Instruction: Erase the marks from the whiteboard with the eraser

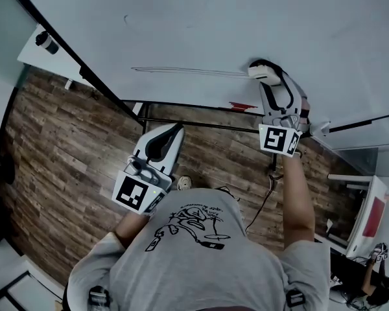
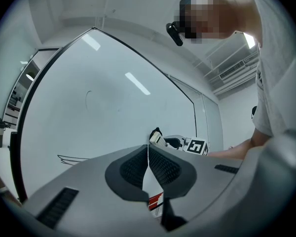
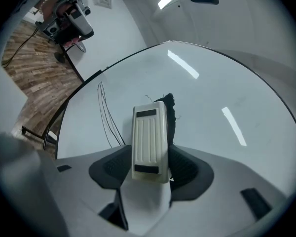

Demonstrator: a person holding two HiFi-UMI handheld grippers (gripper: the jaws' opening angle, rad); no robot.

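right gripper (image 3: pixel 149 164) was clamped on the eraser (image 3: pixel 149 142), pads seated on its two long sides at the rear half. the ribbed white back was turned to the camera and the dark felt to the whiteboard (image 3: pixel 212 98).

in the head view the eraser (image 1: pixel 262 72) was seen pressed against the board at the right end of the long thin marks (image 1: pixel 188 71). the lines (image 3: pixel 106 117) were seen running off from just beside the eraser's left edge. a faint curved trace (image 2: pixel 89 98) was also noted higher up; whether it was ink or residue could not be told.

left gripper (image 2: pixel 148 164) was shut with nothing between the jaws, and was held low, off the board.

handling, as judged:
- the eraser looked light, with a rigid plastic shell, so crushing was not expected.
- smooth side walls could slip under wipe drag. the grip was best kept mid-to-rear on the long sides, as it was.
- the felt was soft, so flat contact was needed. if tilted, only one edge would wipe.
- the board looked glossy and stiff, so moderate pressure was judged sufficient.
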